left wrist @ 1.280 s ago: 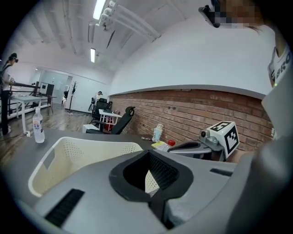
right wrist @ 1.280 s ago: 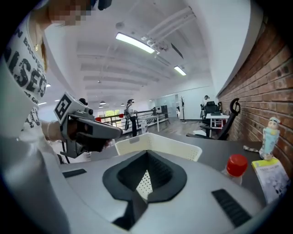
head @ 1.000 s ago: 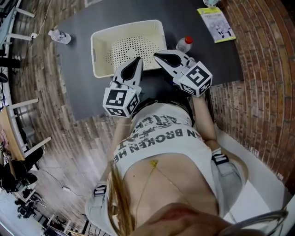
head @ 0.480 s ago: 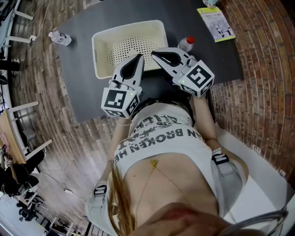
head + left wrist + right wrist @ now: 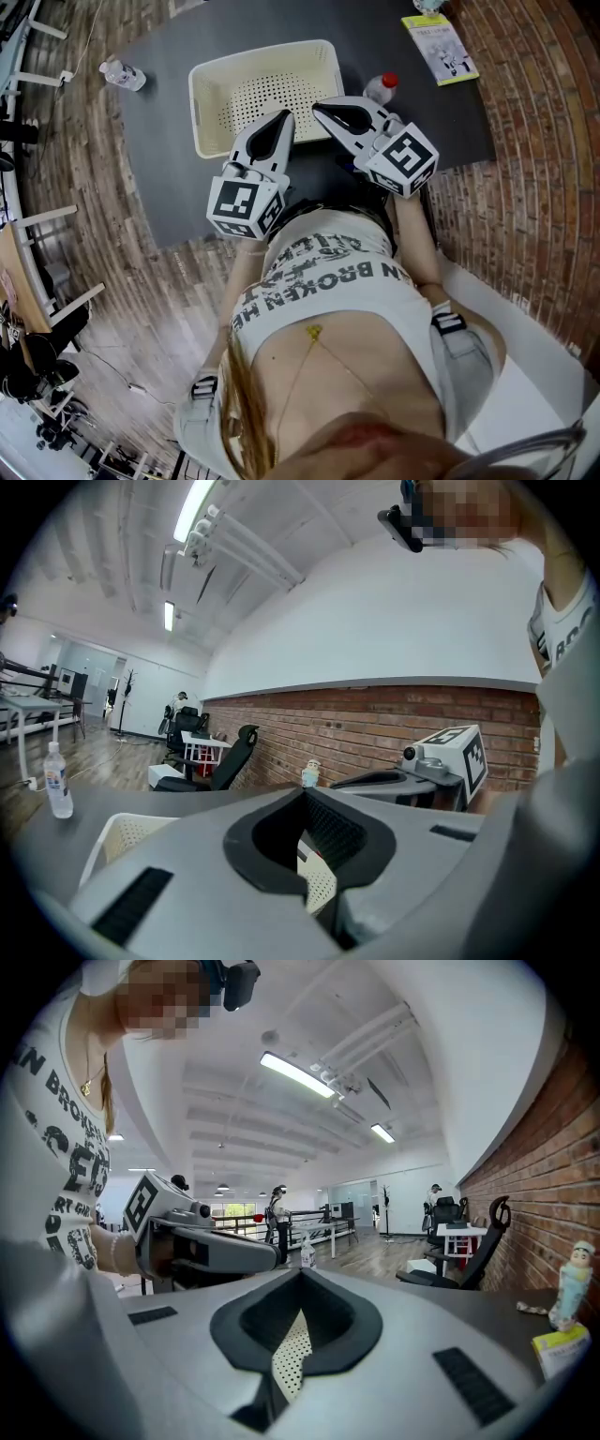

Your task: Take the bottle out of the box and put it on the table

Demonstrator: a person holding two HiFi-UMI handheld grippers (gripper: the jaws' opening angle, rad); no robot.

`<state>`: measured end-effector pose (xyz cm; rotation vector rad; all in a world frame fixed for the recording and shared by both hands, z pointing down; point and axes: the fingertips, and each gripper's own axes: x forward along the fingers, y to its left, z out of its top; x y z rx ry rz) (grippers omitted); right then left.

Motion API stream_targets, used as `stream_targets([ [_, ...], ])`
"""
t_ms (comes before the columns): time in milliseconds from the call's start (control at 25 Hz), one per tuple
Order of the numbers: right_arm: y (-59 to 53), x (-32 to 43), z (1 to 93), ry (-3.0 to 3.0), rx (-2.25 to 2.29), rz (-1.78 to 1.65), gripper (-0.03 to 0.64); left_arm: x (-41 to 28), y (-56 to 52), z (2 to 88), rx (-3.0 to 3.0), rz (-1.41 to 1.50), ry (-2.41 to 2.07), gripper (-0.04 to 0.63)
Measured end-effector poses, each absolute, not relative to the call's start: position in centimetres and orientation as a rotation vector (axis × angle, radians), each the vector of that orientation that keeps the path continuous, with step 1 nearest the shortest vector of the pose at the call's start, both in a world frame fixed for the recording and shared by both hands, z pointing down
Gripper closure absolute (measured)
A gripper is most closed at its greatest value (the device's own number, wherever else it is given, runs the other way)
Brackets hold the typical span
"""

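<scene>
Your left gripper [image 5: 281,122] is clenched. Its own view shows the jaw tips meeting, with nothing caught between them; only a sliver of perforated plastic shows through the slit behind. Your right gripper [image 5: 324,111] is likewise clenched and empty, jaws together on nothing. Both hover side by side at the near edge of the basket [image 5: 262,94], close to one another and pointing roughly level across it.

Basket: the head view shows bare perforated floor and nothing lying inside. The near rim is partly covered by your two grippers, so that strip cannot be checked.

Bottle: a red-capped bottle [image 5: 379,89] rests on the table [image 5: 173,183] just beside the basket's right wall, beyond your right gripper and free of both sets of jaws. Whether it touches the basket cannot be told. A second, clear bottle [image 5: 122,74] sits well apart at the table's far left corner. A booklet [image 5: 441,47] lies at the far right.

Finding: as things lie, the task appears complete. No bottle shows in the basket, one rests on the table beside it, and neither gripper holds anything. Nothing further seems required unless the hidden near rim conceals something, which I judge unlikely.
</scene>
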<state>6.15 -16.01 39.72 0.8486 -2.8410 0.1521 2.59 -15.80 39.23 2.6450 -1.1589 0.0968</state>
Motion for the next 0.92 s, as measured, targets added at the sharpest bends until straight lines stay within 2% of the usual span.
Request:
stream_targets([
  [920, -16.07, 6.33, 40.51, -2.813, 0.850, 0.156, 0.609, 2.23, -15.25, 40.00, 2.620, 0.124, -1.186, 0.591],
])
